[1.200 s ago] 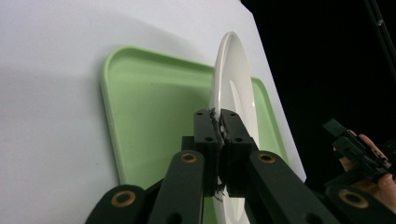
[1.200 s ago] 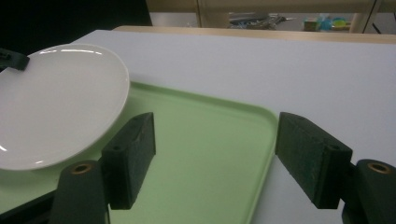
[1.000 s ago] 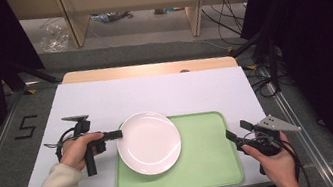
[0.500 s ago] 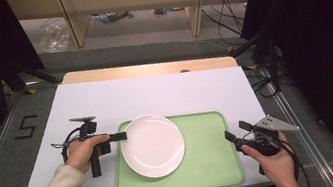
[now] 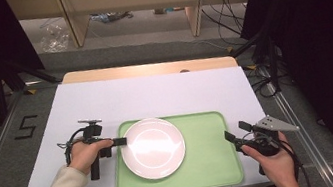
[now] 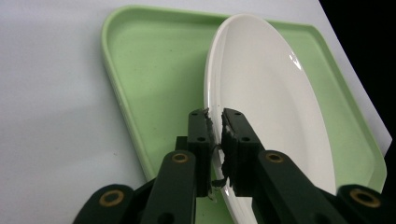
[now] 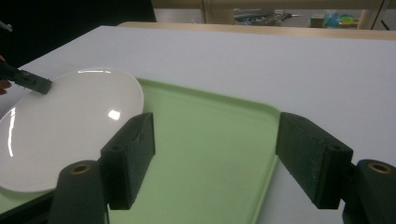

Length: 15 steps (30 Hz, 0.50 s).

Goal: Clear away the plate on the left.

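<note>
The white plate (image 5: 153,147) lies on the left half of the green tray (image 5: 211,167), which sits at the near edge of the white-covered desk (image 5: 164,91), so the dish is already over the carrier it seems meant for. The left gripper (image 5: 120,142) comes in from the left at the plate's rim, and in the left gripper view its fingers (image 6: 201,140) stand to either side of the rim (image 6: 208,93), with a thin gap showing on one side. They have just been opening a little, so I judge the grip to be letting go rather than tightening; the hold at the very edge suits sliding or setting down a flat dish that offers nothing else to pinch. The right gripper (image 5: 235,133) hovers off the tray's right near corner, fingers (image 7: 130,156) wide apart and holding nothing, pointing across the bare green surface toward the plate. Nothing else rests on the tray or on the desk around it; the tray's raised lip (image 6: 122,100) under the left fingers is the only thing close enough to catch them on the way out.
</note>
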Motion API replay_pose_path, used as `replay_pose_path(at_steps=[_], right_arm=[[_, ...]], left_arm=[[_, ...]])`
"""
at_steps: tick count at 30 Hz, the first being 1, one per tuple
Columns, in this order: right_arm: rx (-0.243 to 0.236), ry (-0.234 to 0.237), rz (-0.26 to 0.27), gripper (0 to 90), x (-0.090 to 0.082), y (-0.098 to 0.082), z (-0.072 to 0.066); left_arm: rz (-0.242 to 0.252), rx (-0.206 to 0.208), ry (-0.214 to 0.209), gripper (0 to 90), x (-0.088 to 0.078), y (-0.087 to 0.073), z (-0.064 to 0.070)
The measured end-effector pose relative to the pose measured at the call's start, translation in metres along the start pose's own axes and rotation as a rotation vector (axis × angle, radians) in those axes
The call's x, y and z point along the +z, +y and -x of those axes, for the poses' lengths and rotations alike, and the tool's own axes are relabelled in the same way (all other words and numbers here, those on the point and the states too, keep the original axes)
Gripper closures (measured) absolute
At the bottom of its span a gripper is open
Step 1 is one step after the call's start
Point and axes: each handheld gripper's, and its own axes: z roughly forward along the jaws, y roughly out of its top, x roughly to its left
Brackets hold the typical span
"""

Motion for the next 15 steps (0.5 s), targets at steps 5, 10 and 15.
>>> replay_pose_path(at_steps=[5, 10, 15], right_arm=[[0.001, 0.002, 0.0, 29.2, -0.0001, -0.0001, -0.0001], [-0.001, 0.002, 0.004, 29.0, 0.0, -0.0001, -0.0002], [0.0, 0.003, 0.002, 28.8, 0.0, -0.0004, -0.0001]], left_arm=[[-0.022, 0.028, 0.035, 79.3, 0.0036, -0.0021, 0.0018], [-0.034, 0.061, 0.066, 76.1, 0.0057, -0.0043, 0.0029], [0.064, 0.163, 0.069, 59.7, -0.0029, -0.0026, 0.0087]])
